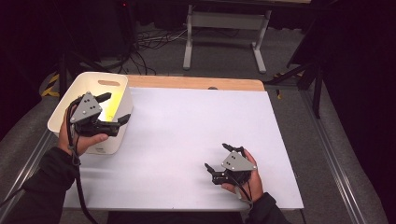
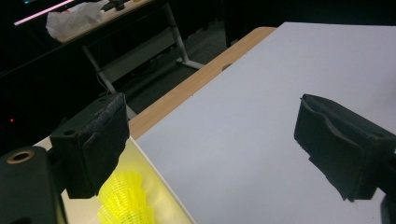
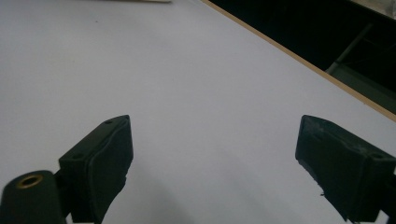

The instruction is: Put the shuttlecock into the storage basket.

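Ribbed neon-yellow shuttlecock (image 2: pixel 125 198) (in white bin (image 1: pixel 84 84))

Overhead light falls on the white table (image 1: pixel 196 140), evenly bright; surrounding room toward 9 and 3 o'clock sinks into near black. Yellow glow inside the white bin (image 1: pixel 100 84). Soft shadows lie beneath both hands. High view slightly soft. Gripper views: near jaws blurred, low contrast; background at 12 o'clock dim, grainy.
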`<state>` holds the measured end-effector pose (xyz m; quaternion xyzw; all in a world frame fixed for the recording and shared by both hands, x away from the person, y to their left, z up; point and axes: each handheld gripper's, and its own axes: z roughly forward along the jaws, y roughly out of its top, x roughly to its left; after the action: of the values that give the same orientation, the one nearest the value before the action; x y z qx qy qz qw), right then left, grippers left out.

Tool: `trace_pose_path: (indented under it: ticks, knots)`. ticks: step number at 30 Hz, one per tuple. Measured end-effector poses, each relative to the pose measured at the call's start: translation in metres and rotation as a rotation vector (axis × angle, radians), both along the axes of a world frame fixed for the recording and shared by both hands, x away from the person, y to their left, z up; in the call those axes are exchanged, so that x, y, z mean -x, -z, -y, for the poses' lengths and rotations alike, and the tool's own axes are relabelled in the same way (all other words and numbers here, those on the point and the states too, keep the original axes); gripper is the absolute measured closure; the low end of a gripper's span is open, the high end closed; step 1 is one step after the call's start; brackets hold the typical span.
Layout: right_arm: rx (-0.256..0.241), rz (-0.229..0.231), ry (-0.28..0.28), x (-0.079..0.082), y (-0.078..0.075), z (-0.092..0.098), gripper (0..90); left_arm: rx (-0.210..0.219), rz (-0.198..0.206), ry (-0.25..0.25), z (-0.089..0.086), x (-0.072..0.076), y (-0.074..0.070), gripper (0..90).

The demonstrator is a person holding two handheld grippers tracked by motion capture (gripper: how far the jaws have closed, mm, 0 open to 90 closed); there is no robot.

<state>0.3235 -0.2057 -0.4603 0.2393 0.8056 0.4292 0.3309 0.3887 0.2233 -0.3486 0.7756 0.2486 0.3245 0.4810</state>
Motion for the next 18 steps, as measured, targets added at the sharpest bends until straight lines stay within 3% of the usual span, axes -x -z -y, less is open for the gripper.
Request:
trace_pose_path:
  ticks: [18]
  knots:
    - [0.003,0.003,-0.003,0.001,0.0,-0.001,12.1,0.015,0.034,0.035,0.009,0.018,0.016,9.5]
